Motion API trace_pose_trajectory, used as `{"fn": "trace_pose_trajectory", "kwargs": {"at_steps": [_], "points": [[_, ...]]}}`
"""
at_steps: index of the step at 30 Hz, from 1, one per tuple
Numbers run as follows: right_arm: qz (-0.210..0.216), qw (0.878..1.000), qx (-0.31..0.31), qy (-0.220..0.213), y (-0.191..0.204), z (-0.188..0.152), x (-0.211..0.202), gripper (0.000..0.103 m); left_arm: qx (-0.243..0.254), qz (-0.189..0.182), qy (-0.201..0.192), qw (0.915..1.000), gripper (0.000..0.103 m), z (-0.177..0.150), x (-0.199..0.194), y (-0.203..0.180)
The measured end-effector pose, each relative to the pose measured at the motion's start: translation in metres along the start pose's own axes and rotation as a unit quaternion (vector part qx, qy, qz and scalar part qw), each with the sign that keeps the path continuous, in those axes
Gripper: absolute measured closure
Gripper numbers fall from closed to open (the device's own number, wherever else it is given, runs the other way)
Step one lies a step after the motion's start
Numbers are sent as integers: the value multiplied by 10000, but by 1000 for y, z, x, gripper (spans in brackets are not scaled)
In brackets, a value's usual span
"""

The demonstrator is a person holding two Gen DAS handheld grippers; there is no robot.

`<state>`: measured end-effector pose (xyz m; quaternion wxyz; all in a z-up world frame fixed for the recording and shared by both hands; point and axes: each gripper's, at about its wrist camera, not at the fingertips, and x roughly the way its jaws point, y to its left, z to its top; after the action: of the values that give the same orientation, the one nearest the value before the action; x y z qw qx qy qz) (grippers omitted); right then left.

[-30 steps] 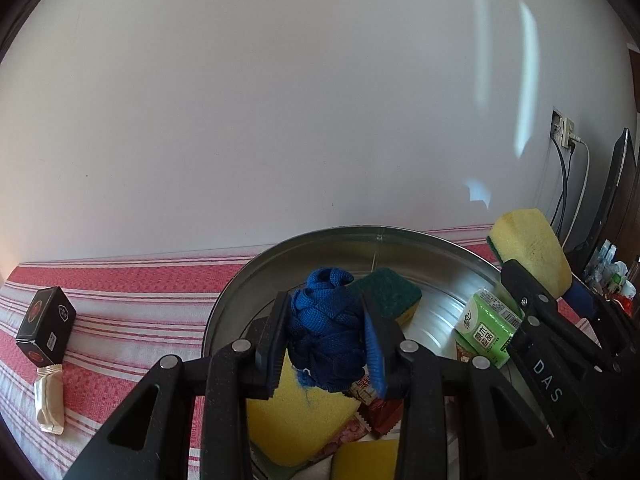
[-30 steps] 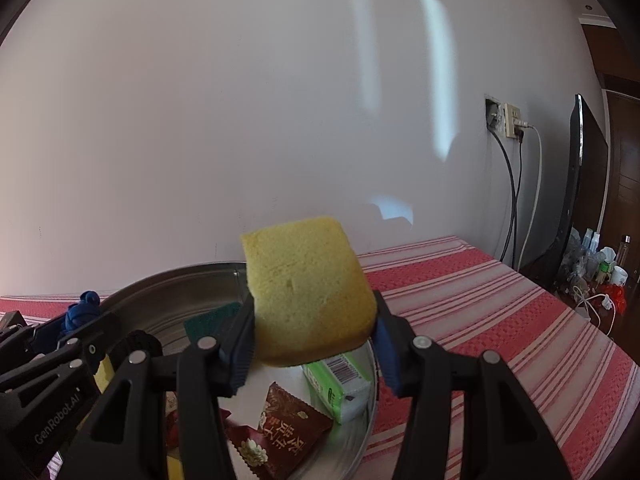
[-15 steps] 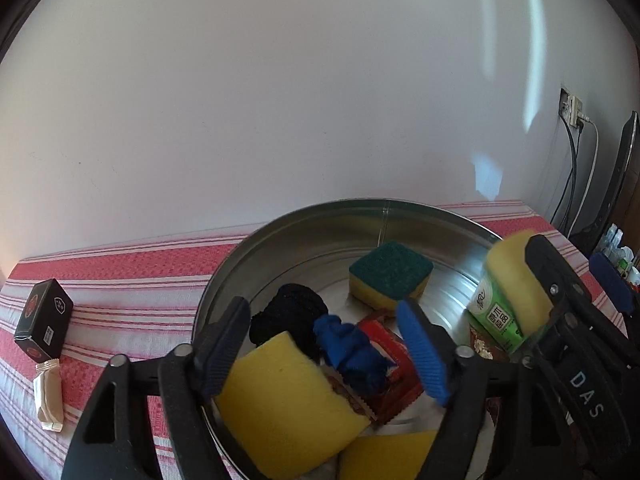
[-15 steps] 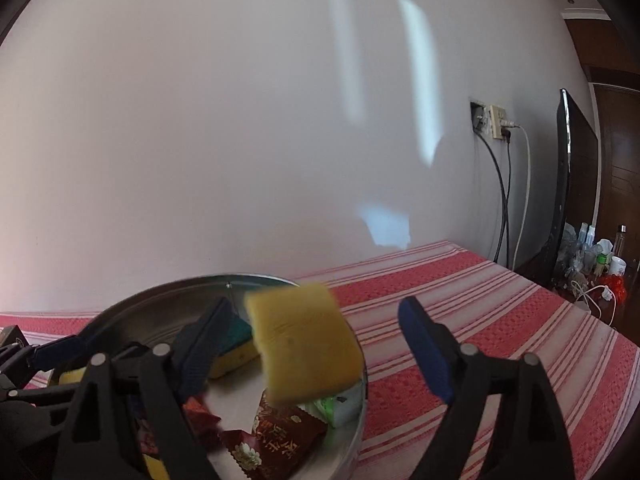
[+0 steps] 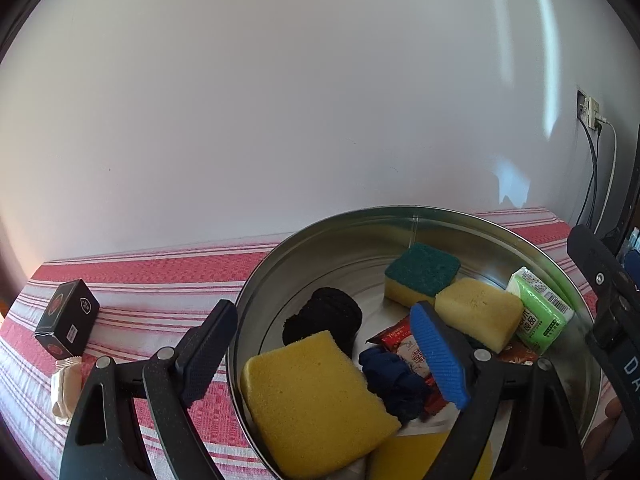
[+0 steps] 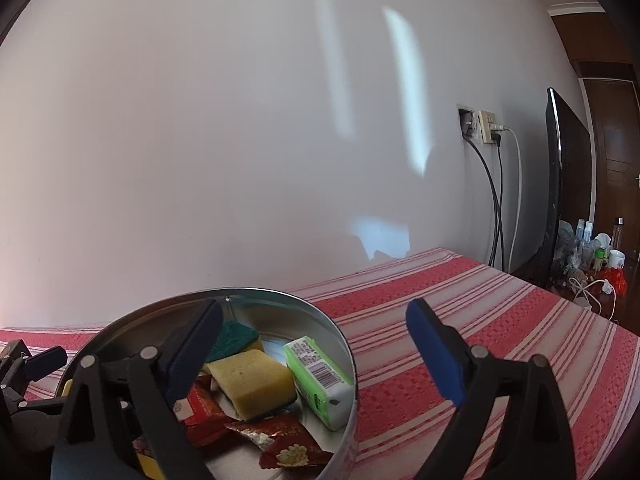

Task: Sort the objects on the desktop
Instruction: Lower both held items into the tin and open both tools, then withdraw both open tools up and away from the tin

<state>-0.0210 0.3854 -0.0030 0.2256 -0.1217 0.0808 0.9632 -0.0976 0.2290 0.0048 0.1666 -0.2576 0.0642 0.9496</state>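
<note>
Left gripper (image 5: pixel 326 354): jaws spread wide, nothing between the pads. Its left finger sits outside the near-left rim of the round metal tin (image 5: pixel 404 212), its right finger inside over the contents. Right gripper (image 6: pixel 316 354): also fully spread and empty, left finger over the tin (image 6: pixel 256 292), right finger over bare cloth to the right of it.

In the tin, left wrist view:
- large yellow sponge (image 5: pixel 308 400), nearest, leaning on the near-left wall
- blue knitted bundle (image 5: pixel 394 384) just right of it, touching red snack packets (image 5: pixel 404 344)
- black knitted bundle (image 5: pixel 324 318) behind the large sponge
- green-topped sponge (image 5: pixel 420 274) toward the far side
- smaller yellow sponge (image 5: pixel 476 312), near-right of the green-topped one, touching it
- green tissue pack (image 5: pixel 540 314) against the right wall
- another yellow piece at the bottom edge, mostly hidden.

The right wrist view shows the smaller sponge (image 6: pixel 252 384) lying between the green-topped one (image 6: pixel 232 340) and the tissue pack (image 6: pixel 318 380), with red packets (image 6: pixel 280 436) in front.

Surface: red and white striped tablecloth (image 6: pixel 480 320) that runs to the wall. On its left end, well apart from the tin, is a small black box (image 5: pixel 68 324) with a beige wrapped item (image 5: pixel 66 390) just in front.

Room: plain white wall (image 5: pixel 280 100) with sun patches. At far right are a wall socket (image 6: pixel 486 126) with cables hanging, a dark screen edge (image 6: pixel 554 184), bottles and clutter, and a wooden door (image 6: pixel 616 152).
</note>
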Motion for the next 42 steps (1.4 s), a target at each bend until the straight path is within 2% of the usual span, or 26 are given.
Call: {"fn": "trace_pose_trajectory", "kwargs": {"at_steps": [4, 9, 14, 29, 42], "points": [[41, 9999, 122, 26, -5, 0, 0, 7, -138, 170, -402, 9990, 13, -1, -14, 6], [47, 9997, 249, -6, -9, -1, -2, 7, -46, 194, -383, 9991, 13, -6, -8, 3], [-15, 9996, 253, -137, -9, 0, -6, 5, 198, 243, -550, 9980, 13, -9, -15, -5], [-87, 9975, 189, -671, 1, -2, -36, 4, -14, 297, -464, 9985, 13, -21, -21, 9], [69, 9954, 371, -878, 13, -10, -77, 4, -95, 327, -374, 9987, 13, -36, -42, 32]]}}
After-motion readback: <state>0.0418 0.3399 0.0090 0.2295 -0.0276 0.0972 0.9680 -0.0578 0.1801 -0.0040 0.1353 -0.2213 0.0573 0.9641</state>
